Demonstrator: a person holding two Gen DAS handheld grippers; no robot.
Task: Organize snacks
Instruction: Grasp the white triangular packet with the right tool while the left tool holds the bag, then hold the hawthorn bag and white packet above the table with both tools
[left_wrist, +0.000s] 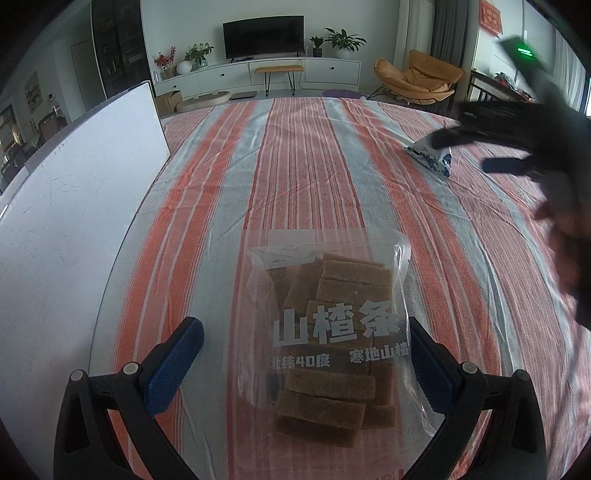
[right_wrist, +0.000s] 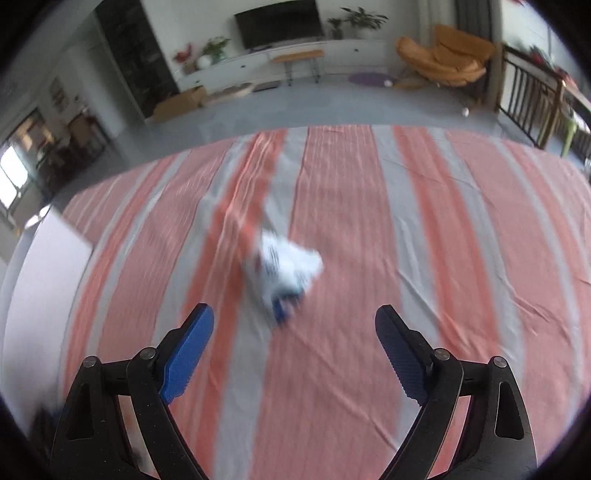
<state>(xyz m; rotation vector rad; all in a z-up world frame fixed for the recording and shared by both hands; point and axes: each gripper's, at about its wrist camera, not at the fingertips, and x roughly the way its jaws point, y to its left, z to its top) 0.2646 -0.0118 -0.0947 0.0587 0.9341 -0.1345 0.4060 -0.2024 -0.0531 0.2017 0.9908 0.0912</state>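
left gripper (left_wrist: 306, 354) spread wide around the hawthorn bag (left_wrist: 328, 332); right gripper (right_wrist: 295, 343) spread too, empty; I'd pinch the bag's edge, not the sticks

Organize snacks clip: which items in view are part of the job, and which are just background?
Job: clear bag of brown snack bars between the open left tool; small blue-and-white packet ahead of the open right tool.
Background: white board, television, orange chair, striped cloth.

Soft, even daylight fills both views. Right wrist view smears with motion blur, worst at the white packet (right_wrist: 286, 271). Left view is sharp around the snack bag (left_wrist: 328, 328); fisheye edges bend and darken.
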